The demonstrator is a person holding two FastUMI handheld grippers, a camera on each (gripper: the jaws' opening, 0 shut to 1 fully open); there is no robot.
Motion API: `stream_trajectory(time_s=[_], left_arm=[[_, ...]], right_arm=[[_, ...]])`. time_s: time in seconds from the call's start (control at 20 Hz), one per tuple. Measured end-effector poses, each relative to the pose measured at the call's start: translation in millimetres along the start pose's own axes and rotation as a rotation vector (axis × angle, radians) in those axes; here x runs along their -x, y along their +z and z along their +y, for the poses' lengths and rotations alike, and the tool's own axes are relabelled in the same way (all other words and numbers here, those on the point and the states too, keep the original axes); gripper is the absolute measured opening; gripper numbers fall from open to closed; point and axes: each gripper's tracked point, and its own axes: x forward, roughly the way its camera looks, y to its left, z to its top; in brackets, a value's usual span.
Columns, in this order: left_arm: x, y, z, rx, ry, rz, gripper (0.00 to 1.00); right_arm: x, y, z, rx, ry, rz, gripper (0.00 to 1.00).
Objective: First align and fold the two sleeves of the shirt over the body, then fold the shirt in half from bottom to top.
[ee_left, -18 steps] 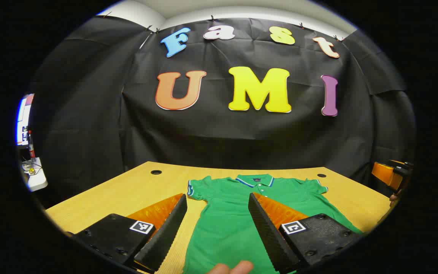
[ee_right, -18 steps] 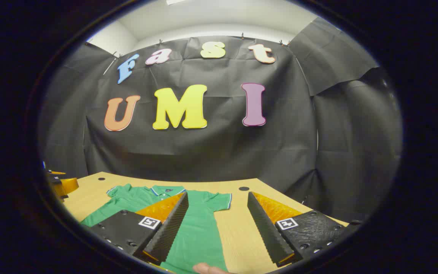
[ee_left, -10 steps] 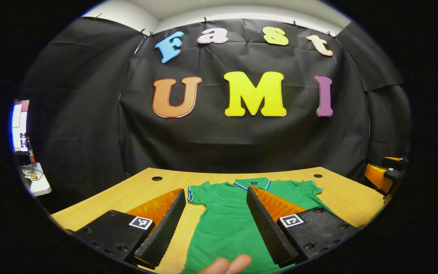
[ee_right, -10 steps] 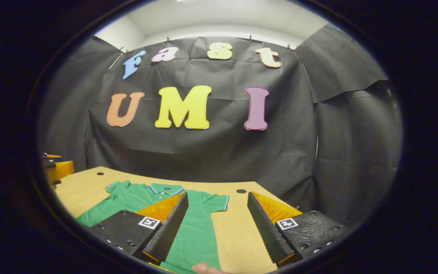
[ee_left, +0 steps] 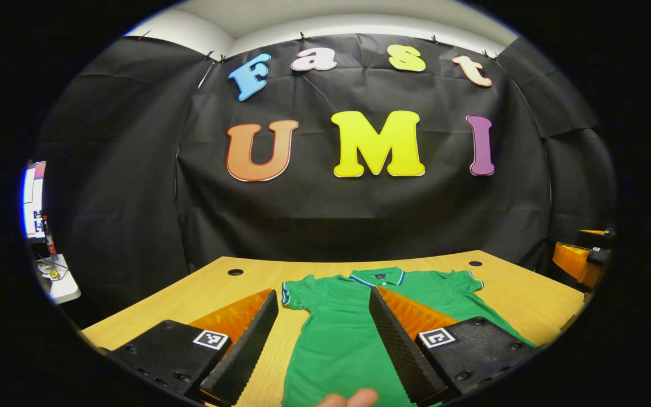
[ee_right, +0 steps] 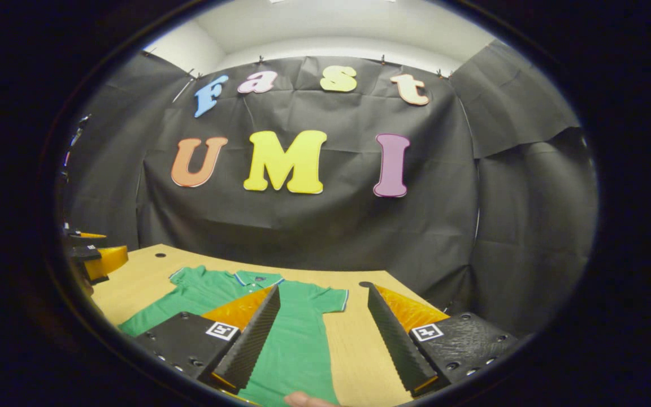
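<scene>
Green polo shirt lies flat, front up, on wooden surface, collar toward booth wall, hem toward the person; both short sleeves spread out to the sides, unfolded. Left tongs held above the shirt's lower body, spread wide, gripping nothing; shirt's left sleeve shows beyond the gap betw. them. Right tongs likewise wide and empty, raised over the shirt's right edge w/ right sleeve just ahead. Each pair seems staged on its own side so both sleeves can be taken symmetrically, i.e. sleeve fold not yet begun. Fingertip of the holding hand shows at lower edge.
</scene>
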Motion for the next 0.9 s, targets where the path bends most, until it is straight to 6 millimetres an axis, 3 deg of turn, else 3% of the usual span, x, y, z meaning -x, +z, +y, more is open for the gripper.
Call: stream_trajectory(time_s=[0.5,0.75,0.9], left_arm=[[-10.7,-12.0,-6.7,0.017,-0.018,0.015,1.0],[-12.6,-7.8,-13.7,0.0,-0.015,-0.027,1.0],[-17.2,-16.2,-19.5,-0.013,-0.007,-0.007,1.0]], right_arm=[[-18.3,-12.1,-4.1,0.017,0.004,0.016,0.96],[-54.9,-13.4,-15.3,0.066,-0.02,0.009,0.96],[-86.0,-15.6,-25.1,0.048,-0.039,0.032,0.95]])
